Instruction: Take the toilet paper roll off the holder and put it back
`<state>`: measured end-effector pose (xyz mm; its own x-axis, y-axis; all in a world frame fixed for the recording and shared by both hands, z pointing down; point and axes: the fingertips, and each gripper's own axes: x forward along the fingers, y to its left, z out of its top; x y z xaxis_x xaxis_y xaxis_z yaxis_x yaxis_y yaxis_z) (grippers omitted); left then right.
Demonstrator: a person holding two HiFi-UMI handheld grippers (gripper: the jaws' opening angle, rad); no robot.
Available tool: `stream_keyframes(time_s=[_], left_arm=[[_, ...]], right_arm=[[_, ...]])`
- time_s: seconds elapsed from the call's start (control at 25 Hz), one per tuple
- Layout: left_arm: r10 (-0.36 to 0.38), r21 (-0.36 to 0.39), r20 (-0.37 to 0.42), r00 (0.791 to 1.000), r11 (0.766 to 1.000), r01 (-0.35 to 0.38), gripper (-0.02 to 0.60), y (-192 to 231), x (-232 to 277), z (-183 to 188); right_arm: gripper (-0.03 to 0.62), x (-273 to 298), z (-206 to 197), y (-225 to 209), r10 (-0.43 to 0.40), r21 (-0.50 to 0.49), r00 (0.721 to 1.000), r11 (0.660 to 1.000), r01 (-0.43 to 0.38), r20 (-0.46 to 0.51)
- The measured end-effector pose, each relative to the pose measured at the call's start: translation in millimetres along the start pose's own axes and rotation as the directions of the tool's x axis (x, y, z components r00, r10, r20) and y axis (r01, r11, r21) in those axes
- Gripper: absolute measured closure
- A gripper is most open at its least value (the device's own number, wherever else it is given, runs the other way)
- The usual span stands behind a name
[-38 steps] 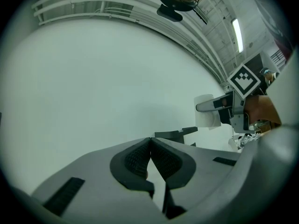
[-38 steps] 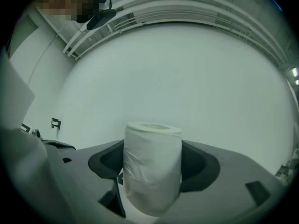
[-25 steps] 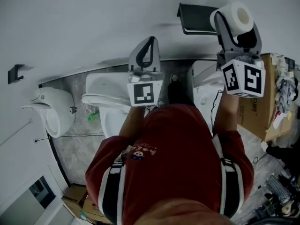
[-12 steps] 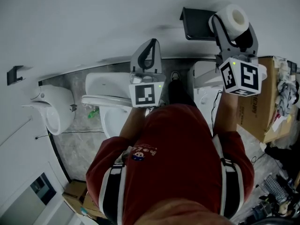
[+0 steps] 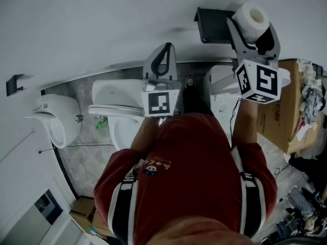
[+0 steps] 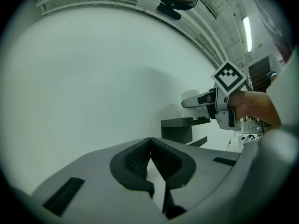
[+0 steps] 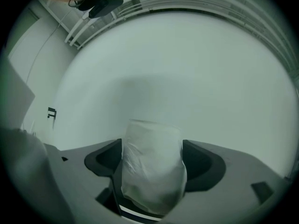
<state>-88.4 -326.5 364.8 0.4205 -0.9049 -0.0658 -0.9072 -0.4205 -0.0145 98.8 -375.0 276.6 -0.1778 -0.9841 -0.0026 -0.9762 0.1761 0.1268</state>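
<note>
The right gripper's (image 7: 152, 146) jaws are standing wide and have just been opening a little further. The toilet paper roll (image 7: 150, 171) is filling the whole gap between them, and the dark pads (image 7: 103, 160) are lying against its two sides, so I'd say the grip is holding, though lightly.

The roll is standing upright in that grip, its long axis running up and down and its open core end facing upward in the head view. The holder (image 5: 214, 25), a black shelf-like bracket on the white wall (image 5: 102, 24), is sitting just beside the roll, on its left in the head view. Whether the roll is touching any part of the holder, I cannot tell. That sideways relation is what the coming move is hinging on, and the right hand is plainly the nearer one.

The left gripper (image 6: 150, 141) is hovering well apart to the left, jaws pressed together on nothing.

The roll is looking white, full and soft, with its outer layer creased.
</note>
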Motion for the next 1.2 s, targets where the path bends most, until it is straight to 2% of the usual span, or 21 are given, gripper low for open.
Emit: stream_keyframes(time_s=[0.24, 0.64, 1.2], left_arm=[[0.010, 0.002, 0.010, 1.000, 1.000, -0.010, 0.563, 4, -4, 7], [0.012, 0.016, 0.054, 0.998, 1.000, -0.013, 0.563, 2, -17, 30], [0.023, 0.030, 0.066, 0.998, 0.999, -0.025, 0.563, -9, -71, 43]], right_arm=[[0.146, -8, 16, -4, -0.008, 0.030, 0.998, 1.000, 0.007, 0.055], [0.141, -48, 41, -11, -0.041, 0.004, 0.993, 0.999, 0.041, 0.114], [0.141, -117, 17, 3, -0.057, 0.042, 0.995, 0.998, 0.054, 0.085]])
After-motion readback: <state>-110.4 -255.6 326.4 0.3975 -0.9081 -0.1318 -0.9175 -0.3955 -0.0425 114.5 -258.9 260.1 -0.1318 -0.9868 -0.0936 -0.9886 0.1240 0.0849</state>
